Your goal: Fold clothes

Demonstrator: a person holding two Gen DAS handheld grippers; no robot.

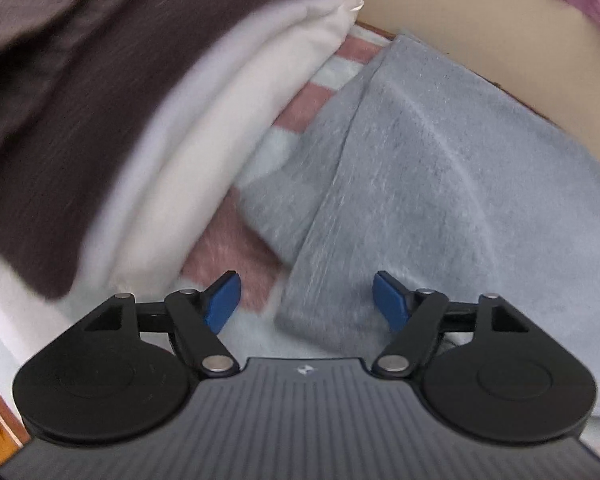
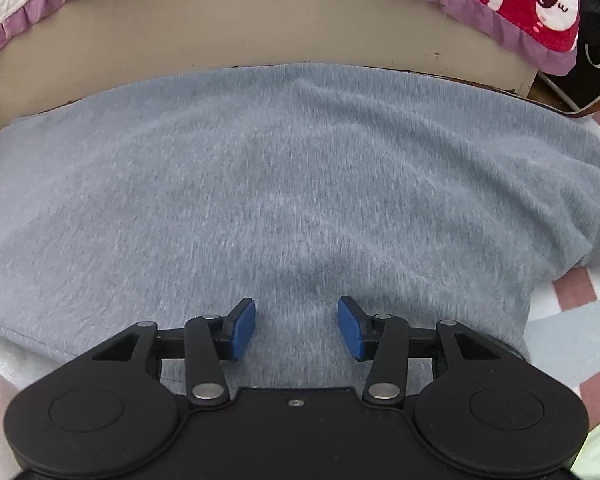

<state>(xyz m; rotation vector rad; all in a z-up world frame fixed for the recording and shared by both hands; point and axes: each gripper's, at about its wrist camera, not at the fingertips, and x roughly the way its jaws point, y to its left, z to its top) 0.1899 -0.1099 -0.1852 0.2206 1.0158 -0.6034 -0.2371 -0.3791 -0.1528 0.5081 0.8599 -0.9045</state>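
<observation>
Left wrist view: left gripper (image 1: 306, 300) angled down, jaws apart and empty over grey garment (image 1: 420, 184); right gripper (image 2: 296, 328) likewise.

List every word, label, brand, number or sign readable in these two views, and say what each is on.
No readable words or numbers in either view.
Small white logo mark on the left hand-held gripper body: a symbol, not legible text.
Cartoon bear face on the quilt: a picture, no lettering.

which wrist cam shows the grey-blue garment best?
Right wrist: the grey-blue garment fills the frame, far and right edges visible. Left wrist shows only its left part, with a fold line, beside a stack of folded clothes.
</observation>
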